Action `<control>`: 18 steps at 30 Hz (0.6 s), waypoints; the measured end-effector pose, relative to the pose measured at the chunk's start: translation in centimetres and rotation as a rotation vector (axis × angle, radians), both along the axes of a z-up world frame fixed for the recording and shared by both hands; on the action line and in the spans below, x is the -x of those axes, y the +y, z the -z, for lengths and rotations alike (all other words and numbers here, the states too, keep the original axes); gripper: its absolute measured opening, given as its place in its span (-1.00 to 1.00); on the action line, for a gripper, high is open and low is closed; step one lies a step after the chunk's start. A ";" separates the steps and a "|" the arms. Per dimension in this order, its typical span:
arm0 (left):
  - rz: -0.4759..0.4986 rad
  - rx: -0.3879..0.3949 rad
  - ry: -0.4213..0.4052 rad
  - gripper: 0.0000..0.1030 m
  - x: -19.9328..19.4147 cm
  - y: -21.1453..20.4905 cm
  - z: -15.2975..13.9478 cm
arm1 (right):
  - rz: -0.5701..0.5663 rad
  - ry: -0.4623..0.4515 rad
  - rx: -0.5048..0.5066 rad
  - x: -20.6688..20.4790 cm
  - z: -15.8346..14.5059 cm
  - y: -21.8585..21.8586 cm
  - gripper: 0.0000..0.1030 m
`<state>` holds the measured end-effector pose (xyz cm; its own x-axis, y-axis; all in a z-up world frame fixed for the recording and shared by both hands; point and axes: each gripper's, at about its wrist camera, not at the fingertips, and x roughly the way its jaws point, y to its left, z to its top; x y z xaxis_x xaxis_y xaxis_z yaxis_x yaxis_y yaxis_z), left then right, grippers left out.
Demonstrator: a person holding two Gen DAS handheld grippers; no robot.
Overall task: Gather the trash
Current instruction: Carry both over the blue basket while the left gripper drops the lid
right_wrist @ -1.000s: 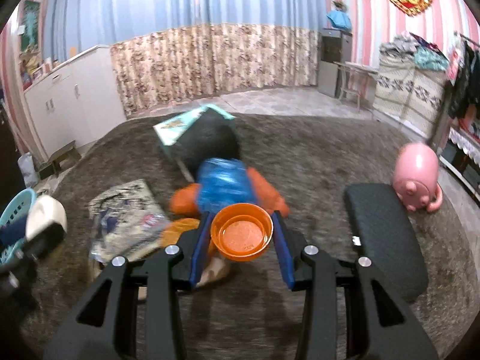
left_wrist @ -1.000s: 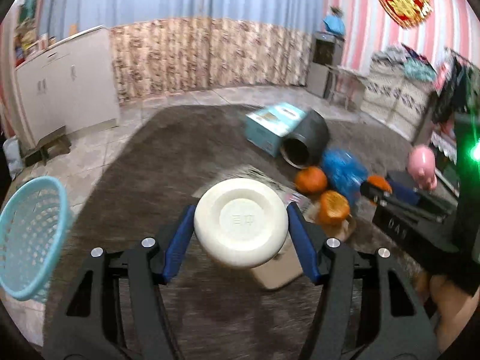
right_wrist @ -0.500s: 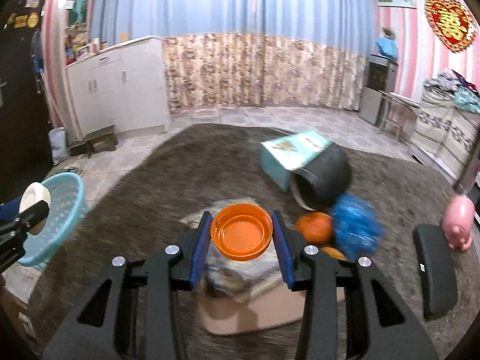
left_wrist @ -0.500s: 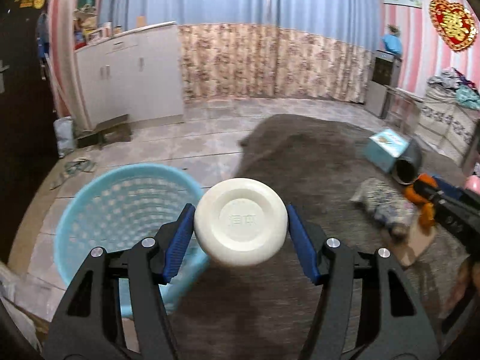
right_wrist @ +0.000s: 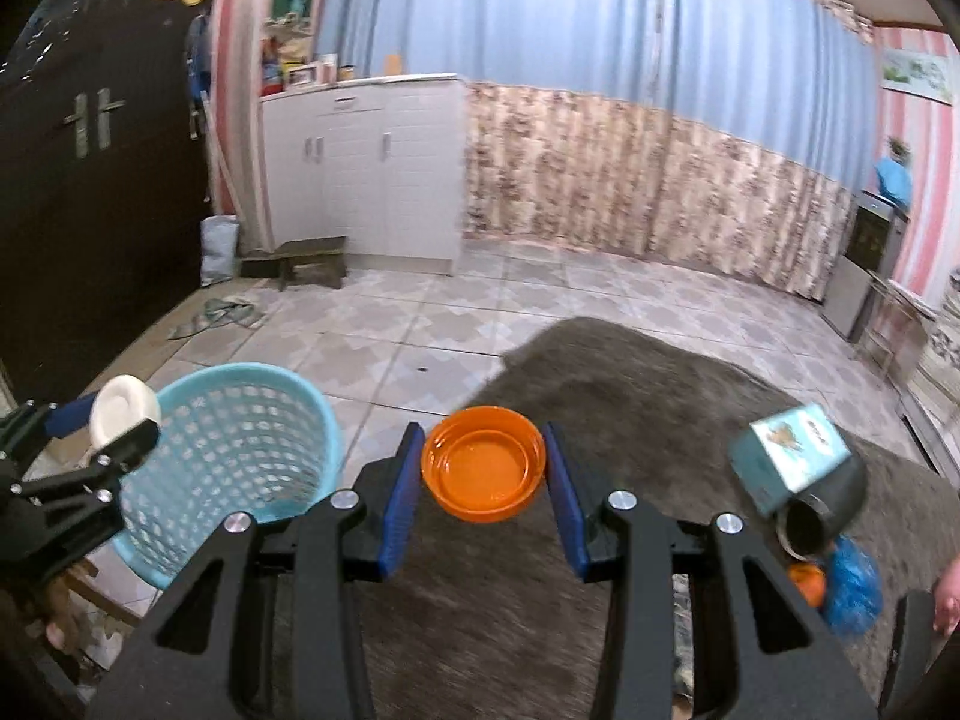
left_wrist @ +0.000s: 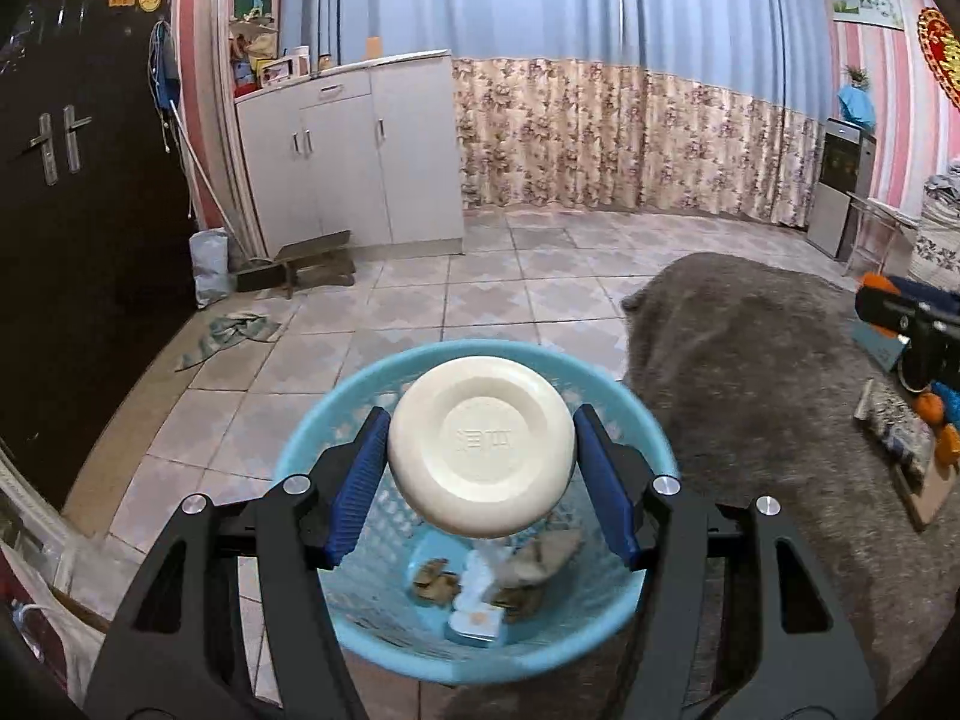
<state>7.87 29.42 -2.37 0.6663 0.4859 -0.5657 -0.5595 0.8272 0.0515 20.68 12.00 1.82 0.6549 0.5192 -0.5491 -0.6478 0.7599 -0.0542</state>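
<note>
We hold the left gripper (left_wrist: 480,468) directly above the light blue basket (left_wrist: 624,402), its jaws clamped on a cream bowl (left_wrist: 480,444) whose underside faces the camera. The basket stands on the tiled floor (left_wrist: 420,300) at the edge of the grey rug (left_wrist: 750,360), and at its bottom we see scraps of brown litter and a small white box (left_wrist: 474,621). In the right wrist view that bowl (right_wrist: 123,408) sits at the basket's (right_wrist: 240,456) near-left rim.

Our right gripper (right_wrist: 483,480) is to the right of the basket, over the rug (right_wrist: 630,396), its jaws gripping an orange bowl (right_wrist: 483,462) by its rim with the hollow facing us. Further right of the basket on the rug lie a teal box (right_wrist: 792,456) leaning on a dark tipped-over bin (right_wrist: 822,516), and just beside these an orange item (right_wrist: 807,579) and a blue crumpled bag (right_wrist: 852,585). Beyond the basket, a white cabinet (left_wrist: 354,156) stands against the curtained wall.
</note>
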 end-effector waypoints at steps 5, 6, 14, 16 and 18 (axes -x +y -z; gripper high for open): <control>-0.010 0.013 0.011 0.18 -0.2 1.8 1.3 | -0.037 0.039 0.003 -0.1 2.1 2.7 -0.22; -0.012 0.009 0.013 0.18 -0.2 2.0 1.5 | -0.036 0.051 0.001 -0.4 2.7 2.9 -0.22; 0.003 0.020 0.011 0.20 -1.1 3.2 2.5 | -0.055 0.080 0.012 -0.4 5.2 5.1 -0.22; 0.002 0.009 0.001 0.40 -1.1 3.3 2.2 | -0.063 0.098 0.010 -0.4 5.5 5.5 -0.22; -0.009 -0.005 -0.021 0.54 -0.6 3.5 1.7 | -0.069 0.098 0.015 -0.2 5.8 5.9 -0.22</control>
